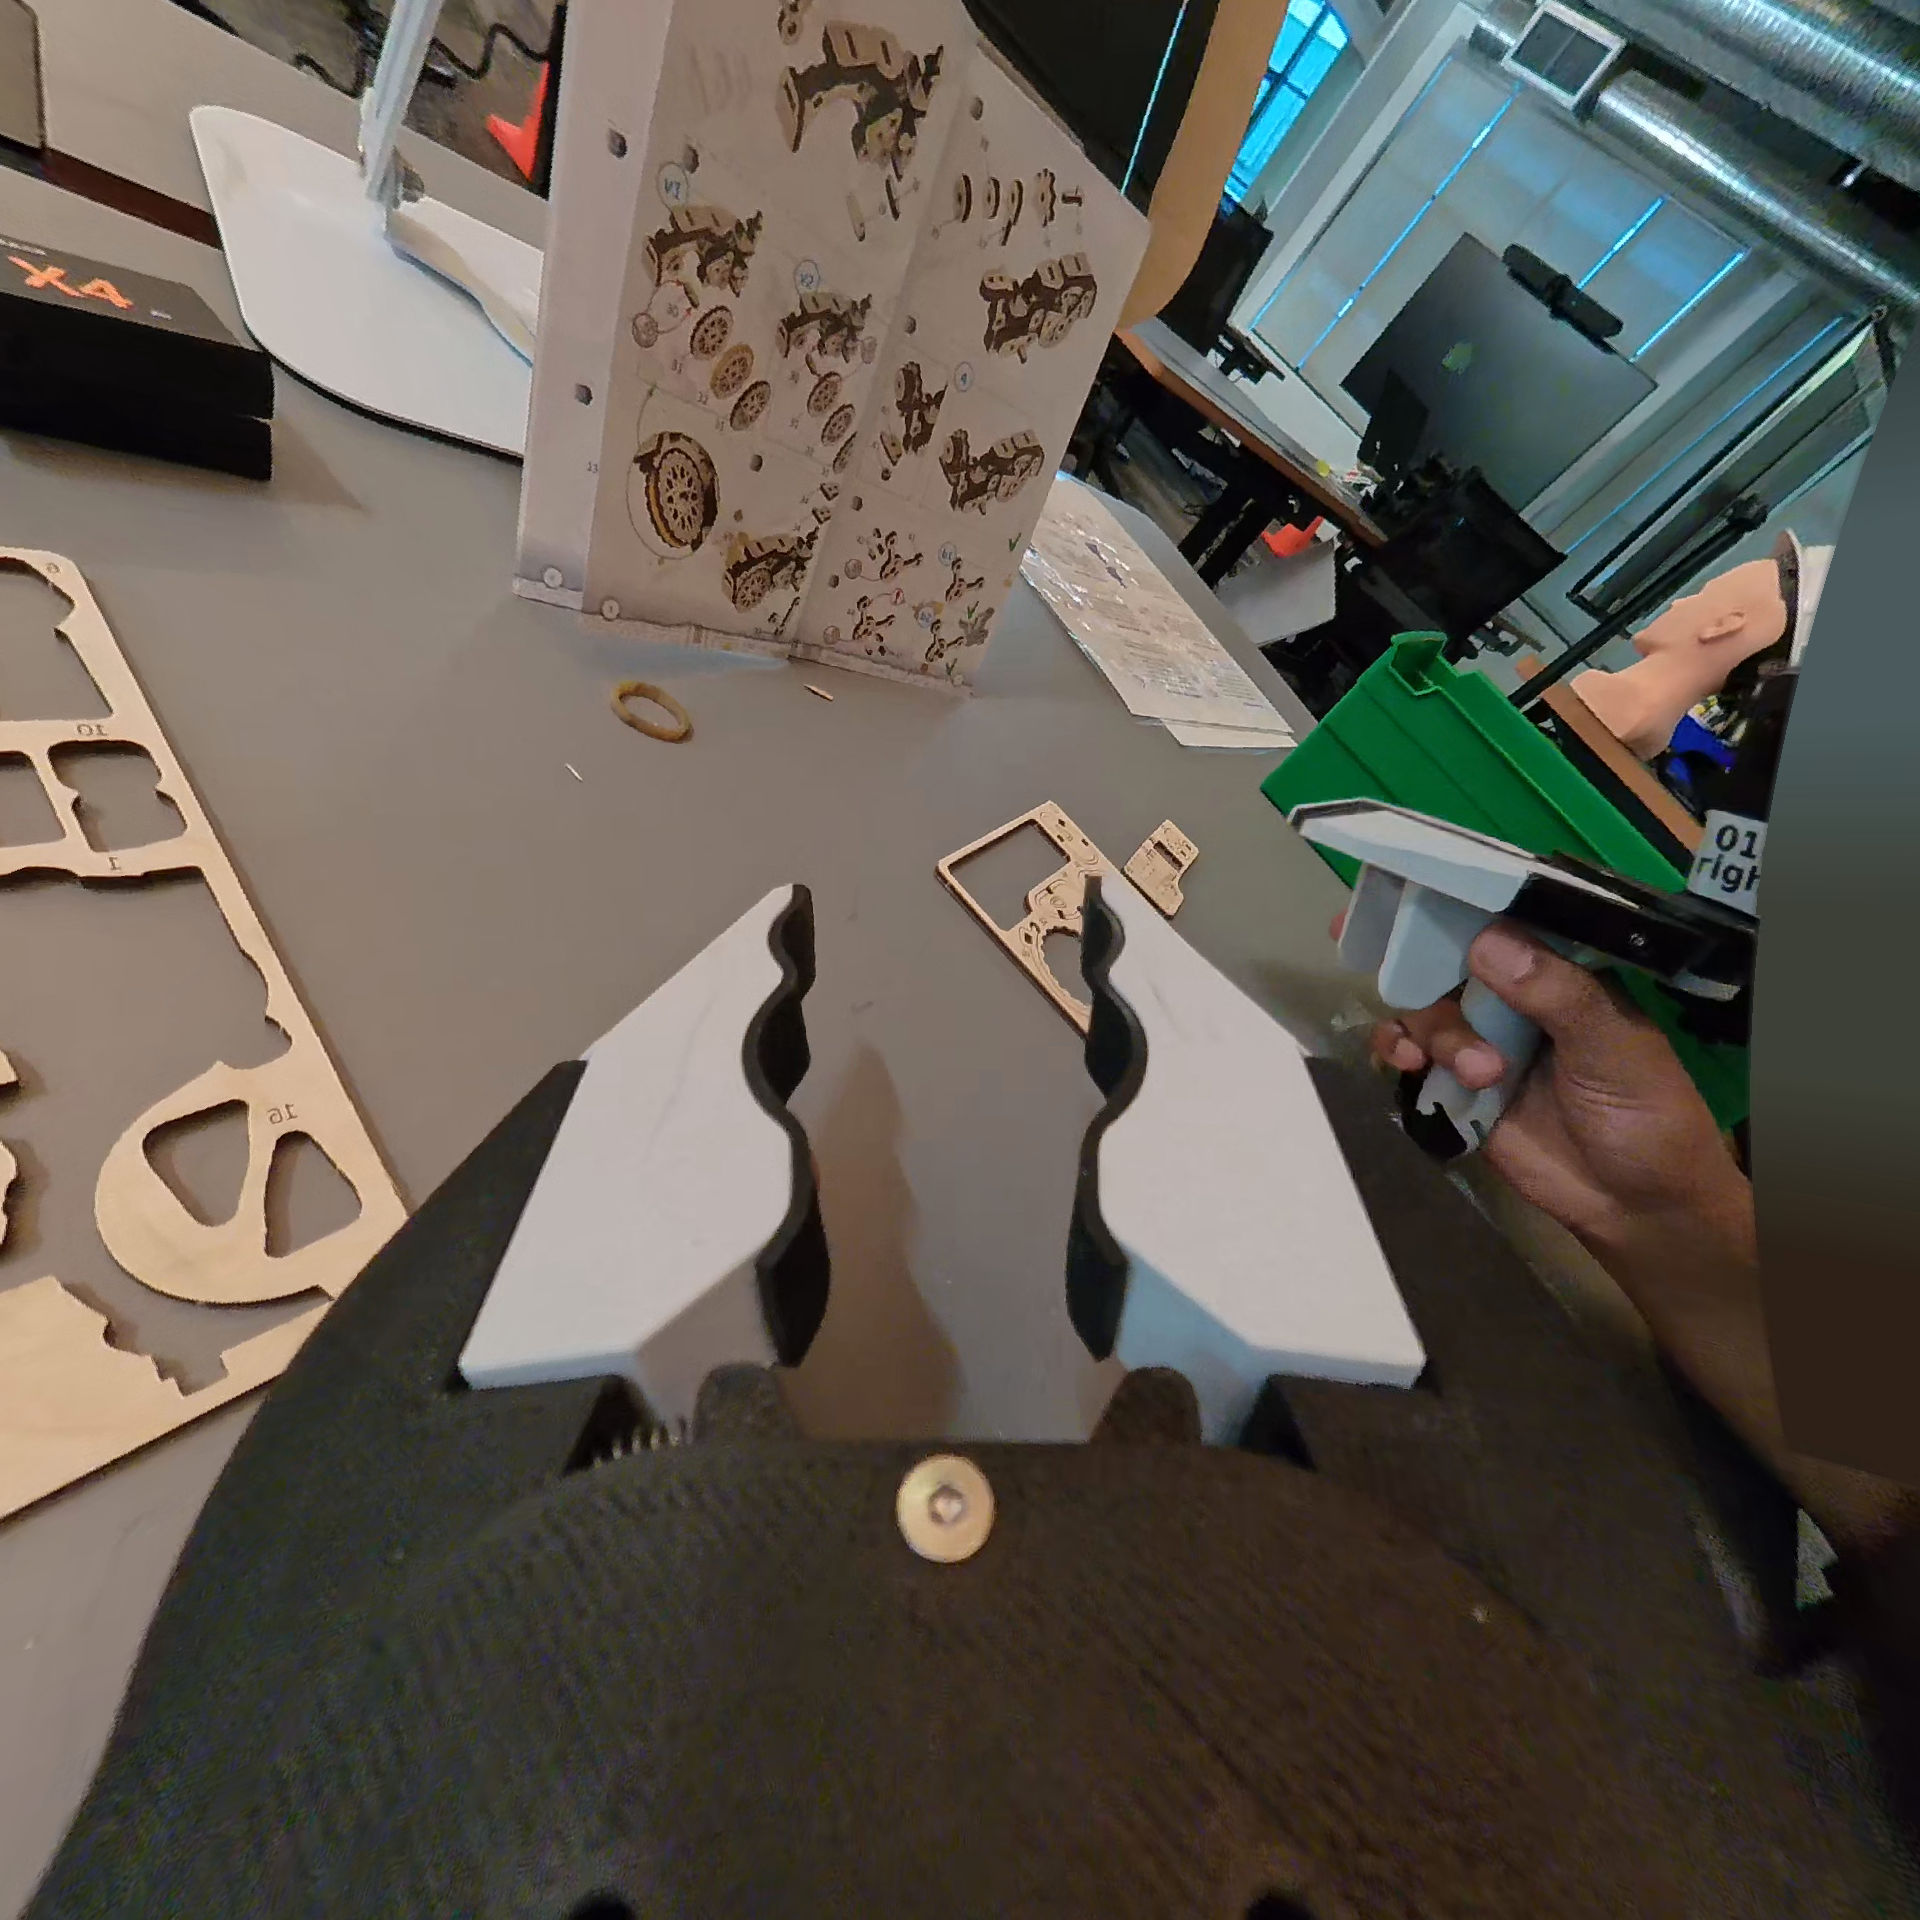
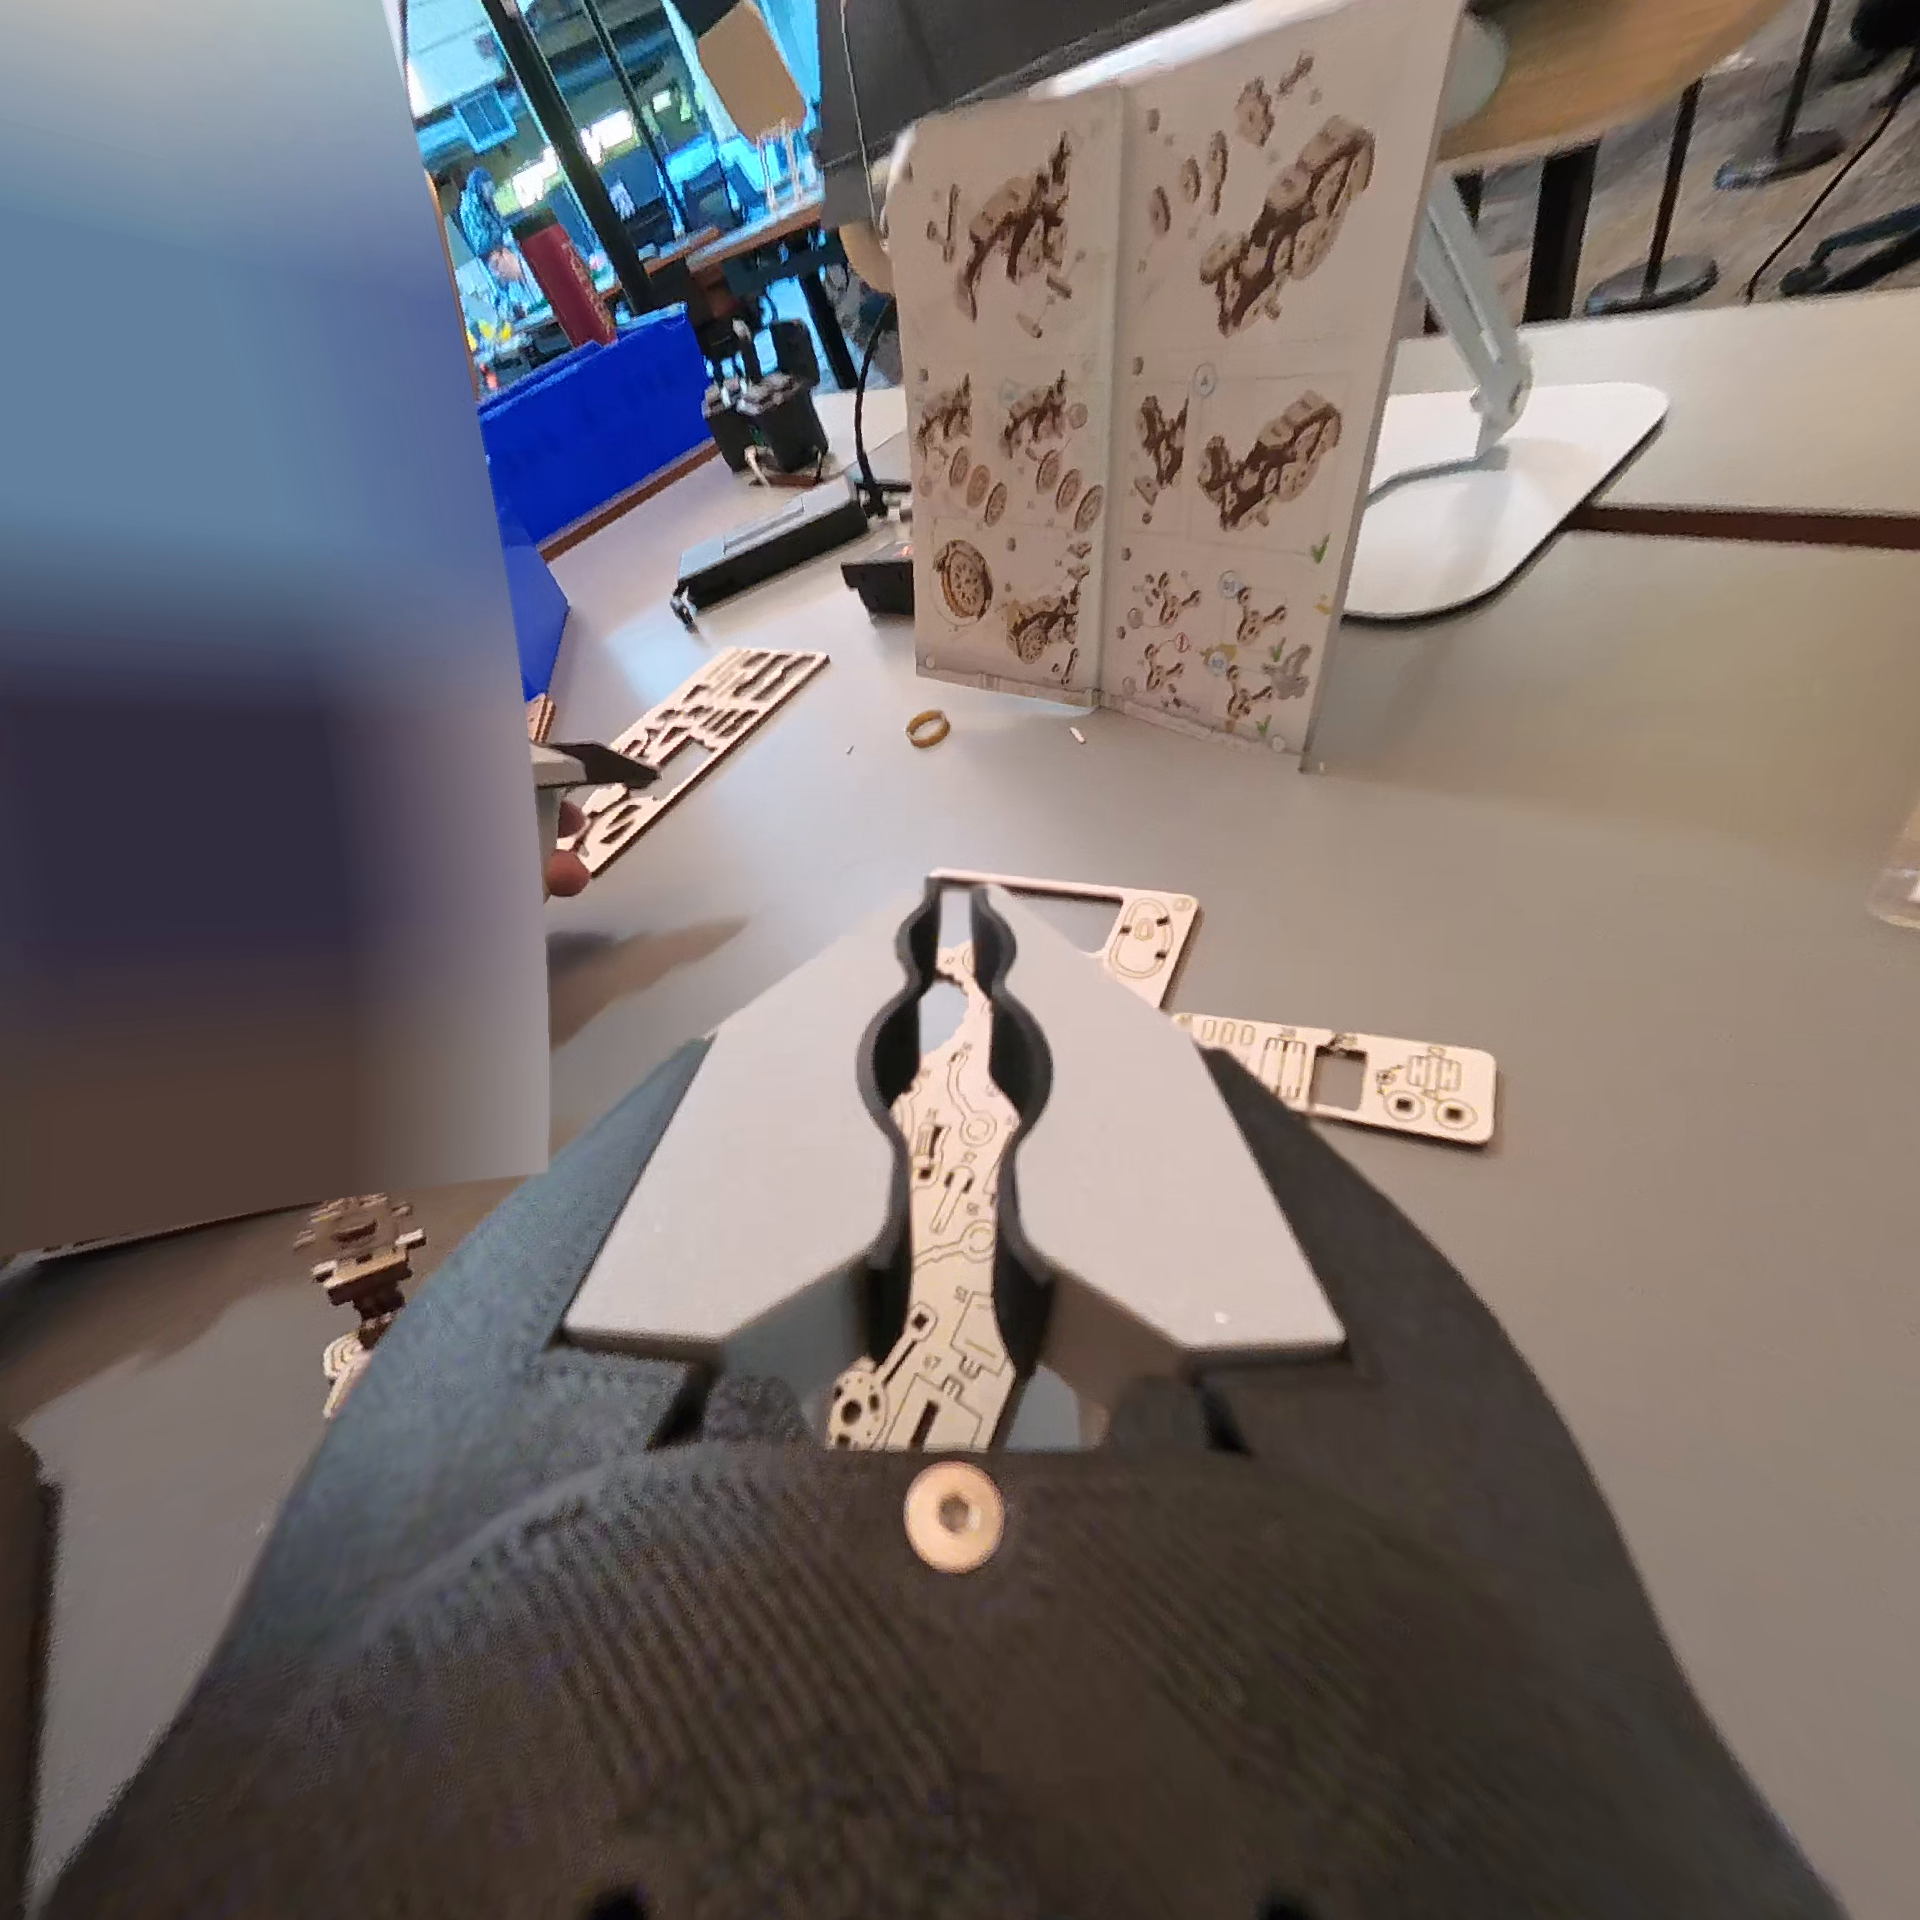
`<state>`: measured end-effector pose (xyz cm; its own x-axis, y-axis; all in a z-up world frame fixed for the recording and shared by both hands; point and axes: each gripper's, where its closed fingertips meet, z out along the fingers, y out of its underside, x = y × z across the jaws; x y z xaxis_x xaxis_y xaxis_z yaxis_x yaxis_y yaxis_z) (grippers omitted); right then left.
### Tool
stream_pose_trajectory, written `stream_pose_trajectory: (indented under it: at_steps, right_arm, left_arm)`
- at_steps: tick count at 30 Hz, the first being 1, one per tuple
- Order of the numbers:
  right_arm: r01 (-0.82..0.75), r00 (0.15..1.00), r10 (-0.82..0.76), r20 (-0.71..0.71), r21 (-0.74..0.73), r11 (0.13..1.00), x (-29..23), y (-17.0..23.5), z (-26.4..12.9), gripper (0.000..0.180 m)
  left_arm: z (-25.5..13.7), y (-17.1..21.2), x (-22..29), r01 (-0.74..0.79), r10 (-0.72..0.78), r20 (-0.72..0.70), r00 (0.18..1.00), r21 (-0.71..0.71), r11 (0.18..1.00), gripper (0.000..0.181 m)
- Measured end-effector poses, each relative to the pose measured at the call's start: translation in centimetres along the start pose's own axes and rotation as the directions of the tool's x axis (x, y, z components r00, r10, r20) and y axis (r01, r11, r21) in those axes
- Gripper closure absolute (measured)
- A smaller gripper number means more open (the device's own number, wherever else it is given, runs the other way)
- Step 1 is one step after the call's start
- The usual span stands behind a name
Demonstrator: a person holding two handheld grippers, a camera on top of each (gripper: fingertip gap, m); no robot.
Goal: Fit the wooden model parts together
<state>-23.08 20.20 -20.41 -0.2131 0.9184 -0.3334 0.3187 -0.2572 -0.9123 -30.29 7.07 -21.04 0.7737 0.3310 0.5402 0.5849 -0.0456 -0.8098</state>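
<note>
A thin laser-cut wooden sheet (image 1: 1055,899) lies on the grey table just ahead of my left gripper (image 1: 945,904), which is open and empty above the table. A smaller wooden sheet piece (image 1: 1164,864) lies beside it. My right gripper (image 2: 954,899) hovers over the same sheet (image 2: 1148,940) with its jaws nearly closed and nothing between them; the sheet shows through the slit. The smaller piece (image 2: 1351,1081) lies to its right. A small assembled wooden part (image 2: 358,1262) sits at the lower left. A hand holds the right gripper (image 1: 1340,831) at the right of the left wrist view.
A large punched-out wooden sheet (image 1: 156,1039) lies on the left. An instruction booklet (image 1: 810,343) stands upright at the back, with a rubber ring (image 1: 649,712) in front. A white stand base (image 1: 343,291), black boxes (image 1: 125,353) and a green bin (image 1: 1455,758) surround the work area. Across from one pair of fingers to the other is roughly 15 centimetres. The smaller piece (image 2: 1351,1081) is closer to my right gripper, around 9 centimetres from its tips; the left tips are 20 centimetres off. It is also in sight in the left wrist view (image 1: 1166,853).
</note>
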Motion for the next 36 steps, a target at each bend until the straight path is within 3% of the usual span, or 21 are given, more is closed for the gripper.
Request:
stream_pose_trajectory:
  at_steps: [9,19,24,28,32,36]
  right_arm:
    - [-0.032,0.998,0.026,0.057,0.106,0.994,-1.4,-2.1,-1.3,0.174]
    - [0.149,0.986,-0.154,0.065,0.071,0.986,-3.9,-1.6,-0.5,0.170]
    - [0.293,0.956,-0.293,0.002,0.031,0.956,-3.6,-0.9,-0.9,0.171]
    - [0.295,0.955,-0.294,-0.034,0.047,0.954,-3.0,-1.0,-2.1,0.170]
    - [0.274,0.960,-0.269,-0.077,0.055,0.960,-1.6,-1.2,-3.5,0.169]
    - [0.254,0.963,-0.247,-0.106,0.060,0.965,-0.7,-1.1,-4.9,0.166]
  left_arm:
    - [0.1,0.3,0.8,-0.067,0.067,0.004,0.998,-0.013,0.998,0.130]
    - [0.4,0.6,1.3,-0.086,0.086,-0.005,0.996,-0.028,0.996,0.130]
    - [0.2,-1.0,2.0,-0.132,0.132,0.001,0.991,0.052,0.990,0.132]
    - [0.9,-1.7,2.9,-0.163,0.165,-0.025,0.986,0.080,0.983,0.133]
    - [1.2,-2.3,3.0,-0.082,0.086,-0.091,0.992,0.047,0.996,0.133]
    - [-2.2,-5.7,1.8,0.083,-0.054,-0.136,0.989,0.216,0.973,0.135]
